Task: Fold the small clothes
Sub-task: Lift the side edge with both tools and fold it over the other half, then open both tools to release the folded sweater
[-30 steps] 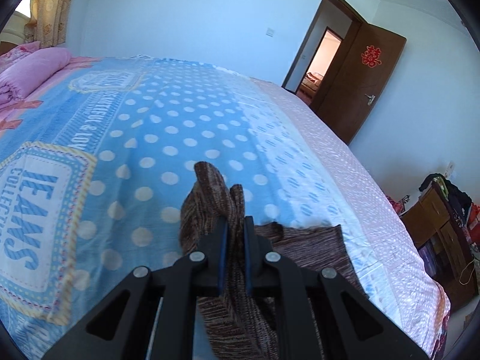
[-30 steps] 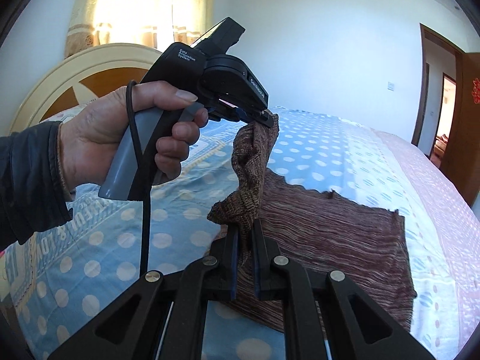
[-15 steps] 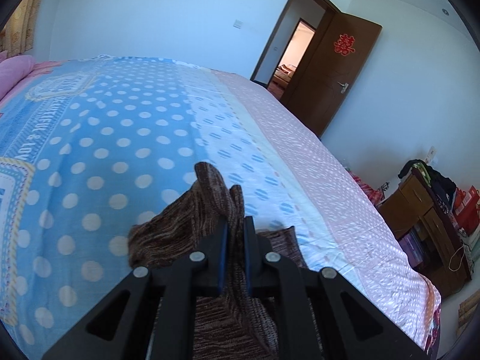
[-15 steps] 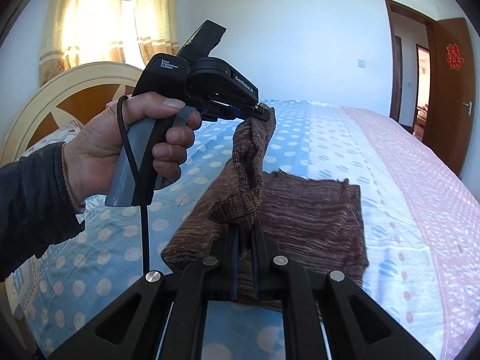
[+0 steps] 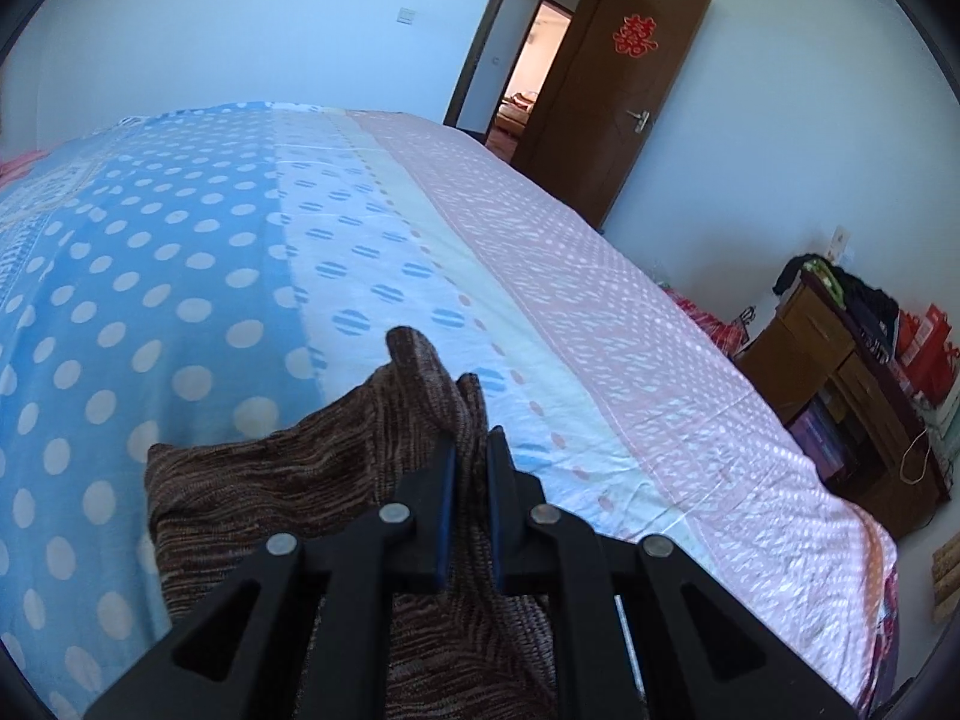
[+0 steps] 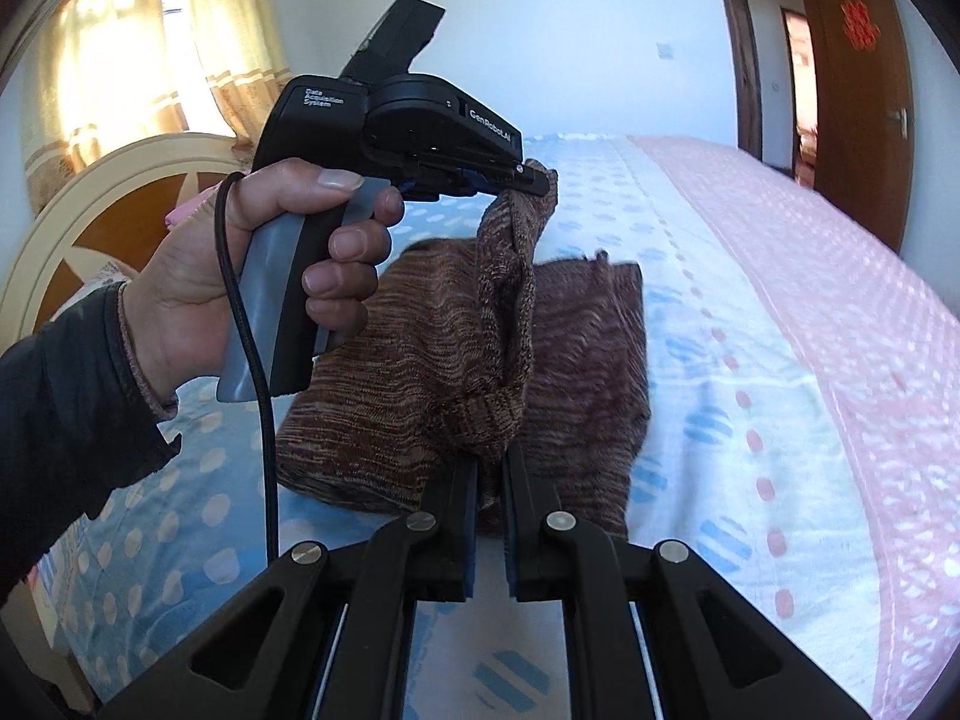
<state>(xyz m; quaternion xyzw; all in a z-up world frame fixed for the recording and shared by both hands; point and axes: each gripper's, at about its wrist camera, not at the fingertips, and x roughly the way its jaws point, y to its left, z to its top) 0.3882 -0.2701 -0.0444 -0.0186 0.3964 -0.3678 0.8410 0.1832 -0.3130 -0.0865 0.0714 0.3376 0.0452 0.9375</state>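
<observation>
Both tongs, left tongs and right tongs, are pinching the brown knit garment mid-fold above the bed, probably needing to lay that edge ahead next.

Bright curtained window daylight, fisheye-warped edges

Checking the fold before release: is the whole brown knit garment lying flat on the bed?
No, the left gripper holds one edge of the brown knit garment up above the bedspread.
</observation>
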